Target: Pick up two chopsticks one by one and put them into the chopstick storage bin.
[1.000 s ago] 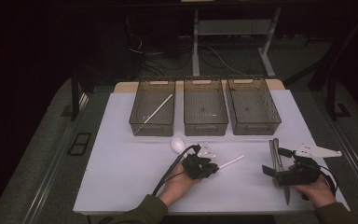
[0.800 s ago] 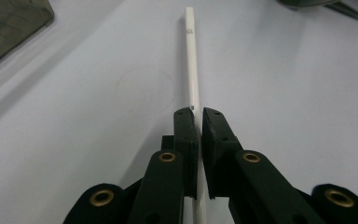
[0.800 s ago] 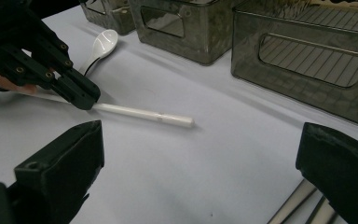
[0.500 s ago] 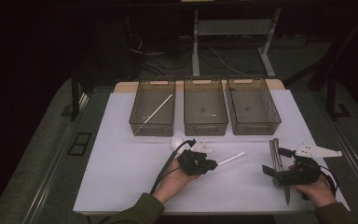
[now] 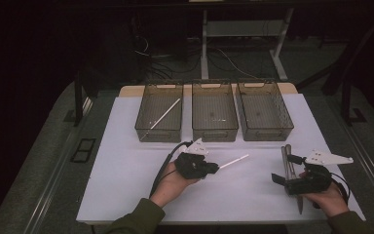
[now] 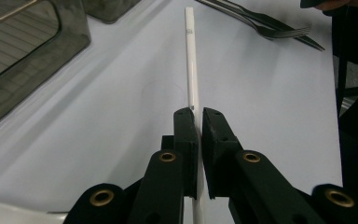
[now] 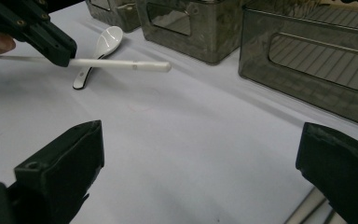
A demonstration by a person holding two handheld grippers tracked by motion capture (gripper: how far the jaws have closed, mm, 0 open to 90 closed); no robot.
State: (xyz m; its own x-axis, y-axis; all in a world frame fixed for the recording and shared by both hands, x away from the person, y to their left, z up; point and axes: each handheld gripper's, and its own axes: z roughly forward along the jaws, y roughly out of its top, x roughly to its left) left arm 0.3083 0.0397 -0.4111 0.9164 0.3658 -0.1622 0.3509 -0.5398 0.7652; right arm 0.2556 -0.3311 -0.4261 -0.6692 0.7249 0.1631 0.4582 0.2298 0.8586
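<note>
So a white stick (image 5: 233, 161) is pinched by the left gripper (image 5: 213, 167), jaws clamped narrow right on one end of it, and the rest of it is left sticking out over the sheet (image 5: 126, 146), clear of the surface as seen from the right gripper view. The grip is taken at the very end, so most of the length is cantilevered out front. That's where trouble could be expected: with so little of it caught between the pads (image 6: 186, 135), the stick could be levered sideways or slipped out if the free tip gets bumped.

Three bins (image 5: 214, 114) are lined up at the far edge, and a similar stick (image 5: 164, 114) is already lying in the left bin (image 5: 159, 117), so that one is probably where this gets dropped. The free tip is pointed away from it though, so the wall could easily be clipped on the swing over, and the stick twisted in the jaws.

A spoon (image 7: 100, 46) is lying on the sheet just behind the held stick and could be knocked on a low pass.

The right gripper (image 7: 200, 158) is held wide with nothing in it, parked by the fork and knife (image 5: 288, 161), well apart from the action.
</note>
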